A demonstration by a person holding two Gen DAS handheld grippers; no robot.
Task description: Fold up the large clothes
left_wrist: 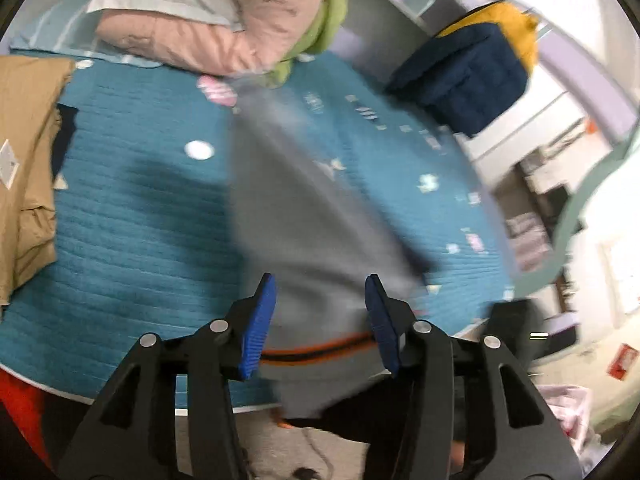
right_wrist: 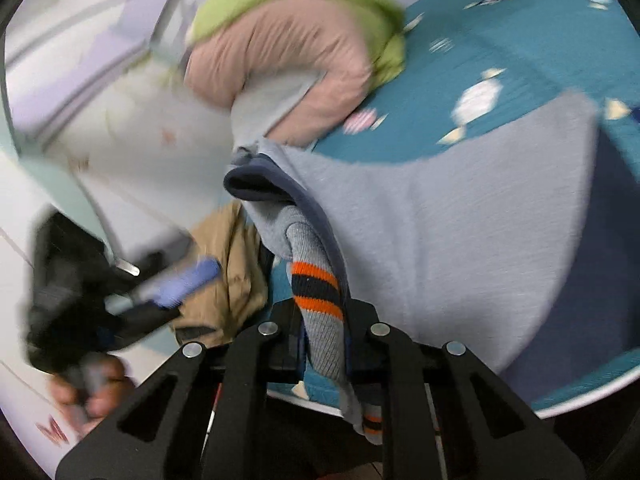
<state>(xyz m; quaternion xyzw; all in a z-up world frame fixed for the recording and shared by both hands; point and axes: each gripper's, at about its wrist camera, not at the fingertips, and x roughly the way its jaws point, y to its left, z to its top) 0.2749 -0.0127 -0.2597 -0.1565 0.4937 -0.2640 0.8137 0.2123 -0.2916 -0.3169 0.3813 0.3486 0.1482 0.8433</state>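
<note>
A grey sweatshirt (left_wrist: pixel 304 216) with an orange and navy striped hem lies lengthwise on the teal quilt (left_wrist: pixel 140 220). My left gripper (left_wrist: pixel 320 300) is open above its striped hem (left_wrist: pixel 316 354), blue pads (left_wrist: pixel 256 328) apart, holding nothing. My right gripper (right_wrist: pixel 320 336) is shut on the sweatshirt's striped ribbed cuff (right_wrist: pixel 320 292), and the grey cloth (right_wrist: pixel 460 232) hangs from it across the quilt (right_wrist: pixel 520 32). The left gripper also shows blurred at the left of the right wrist view (right_wrist: pixel 160 288).
A pink and green duvet (left_wrist: pixel 240 20) is piled at the head of the bed. Tan trousers (left_wrist: pixel 24 168) lie folded at the left. A navy and yellow jacket (left_wrist: pixel 472 68) sits at the far right edge. The bed edge and floor (left_wrist: pixel 280 440) are just below.
</note>
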